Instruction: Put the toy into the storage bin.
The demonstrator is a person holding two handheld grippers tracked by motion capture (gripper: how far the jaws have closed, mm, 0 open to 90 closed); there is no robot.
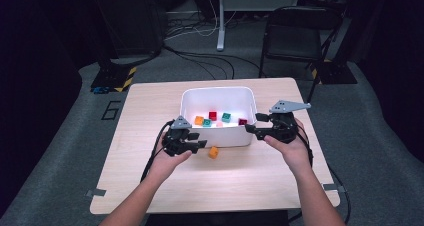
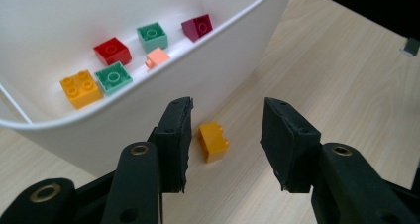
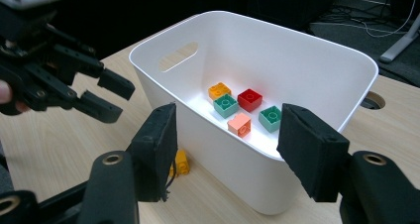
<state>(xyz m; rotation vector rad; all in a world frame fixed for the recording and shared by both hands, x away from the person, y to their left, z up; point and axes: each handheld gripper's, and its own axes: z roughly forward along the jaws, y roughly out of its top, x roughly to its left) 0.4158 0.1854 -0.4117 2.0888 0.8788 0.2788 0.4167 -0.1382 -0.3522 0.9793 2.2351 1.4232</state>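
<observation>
An orange block (image 2: 213, 140) lies on the counter (image 1: 150, 136), just beside the near wall of the white bin (image 2: 237, 50). It is not yet held. The left gripper (image 2: 227, 137) is set low over it, with its fingers (image 2: 174, 140) apart and the block seen between them, nearer one finger than the other. Nothing is pressed by them yet.

The block sits very close to the bin. One finger could be bumped against the bin wall when the gripper is lowered, and the bin could be pushed away. The block could also be knocked sideways by the nearer finger and be spun out of the gap. If it is pinched at a corner only, it could be dropped on the way up.

The right gripper (image 3: 230, 149) is held at the corner of the bin, with its fingers on either side of the wall. Whether the wall is squeezed cannot be told. If it is not held tight, the bin could be slid by a bump.

More blocks (image 3: 247, 99) lie inside the bin already.
</observation>
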